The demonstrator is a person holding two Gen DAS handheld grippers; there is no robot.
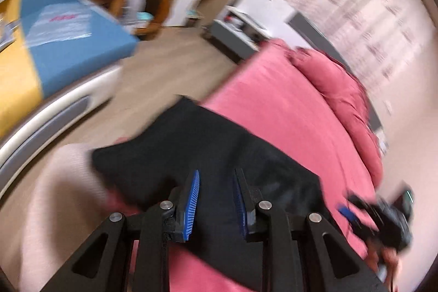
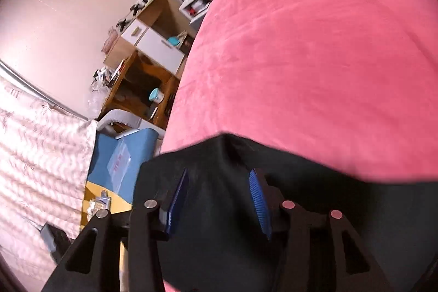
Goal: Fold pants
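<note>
Fingers of the left gripper (image 1: 215, 199) stand spread above the black pants (image 1: 213, 152), pinching nothing. The right gripper (image 2: 219, 199) is spread too, its two blue pads (image 2: 258, 203) apart over the same dark cloth; whether they touch it I cannot tell. One pair of pants lies flat on the pink bed (image 1: 287, 111), near the edge, a corner reaching past it. One pink pillow (image 1: 336, 84) sits at the head. Beyond the bed: beige floor (image 1: 169, 64), one blue and yellow mattress (image 1: 82, 45), one wooden desk (image 2: 142, 89), one white cabinet (image 2: 161, 48), patterned curtains (image 2: 35, 144).
</note>
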